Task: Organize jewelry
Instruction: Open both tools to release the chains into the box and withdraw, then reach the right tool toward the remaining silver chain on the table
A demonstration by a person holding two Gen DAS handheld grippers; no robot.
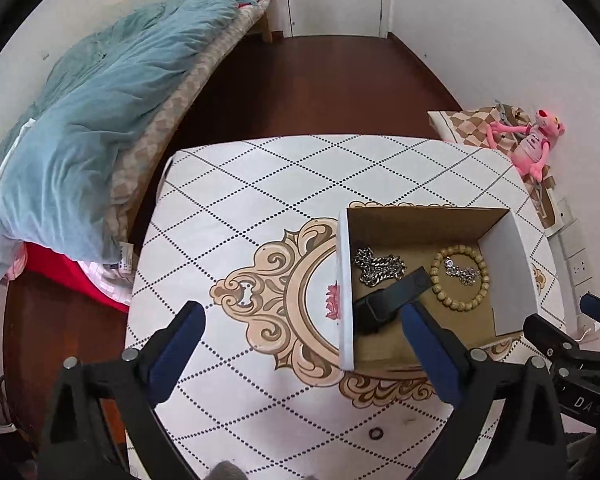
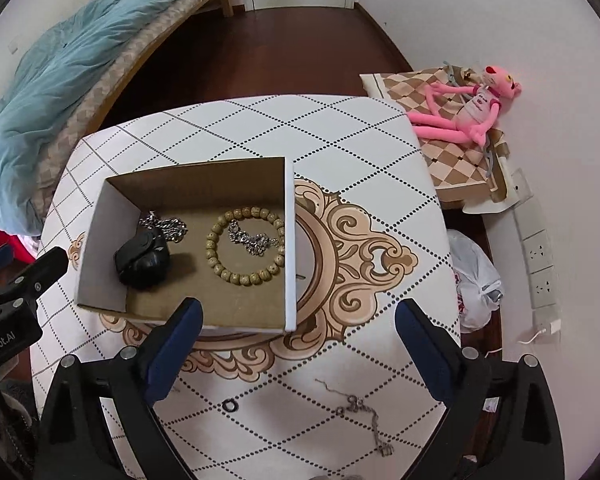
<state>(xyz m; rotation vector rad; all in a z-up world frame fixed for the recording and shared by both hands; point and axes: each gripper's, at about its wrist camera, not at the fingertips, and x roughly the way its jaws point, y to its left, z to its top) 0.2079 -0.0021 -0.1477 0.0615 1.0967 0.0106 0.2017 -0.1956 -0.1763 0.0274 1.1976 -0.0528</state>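
The jewelry lay mostly inside an open cardboard box point(image 2: 288, 240) on the patterned tablecloth point(image 2: 360, 140). A wooden bead bracelet point(image 2: 246, 246) lay flat on the box floor as a closed ring, near the wall on the right in the right wrist view, and a small silver chain point(image 2: 252, 238) was bunched inside that ring. A heavier silver chain point(image 1: 380, 266) was heaped toward the opposite wall, without a clear long axis. A black watch point(image 1: 392, 300) rested just beside it; in the left wrist view its strap ran diagonally, its upper end pointing toward the bead bracelet, while in the right wrist view it looked curled into a dark lump and its face could not be made out.

Outside the box, a thin necklace point(image 2: 364, 412) trailed across the cloth near the table's front edge, running roughly from upper left to lower right, with a small pendant at its lower end too small to read. A small dark ring point(image 2: 231, 405) lay on the cloth nearby.

The left gripper point(image 1: 304, 348) hung above the cloth beside the box, jaws spread wide and empty; its right finger hid the box's near corner. The right gripper point(image 2: 298, 344) was likewise released, holding nothing, above the box's front edge.
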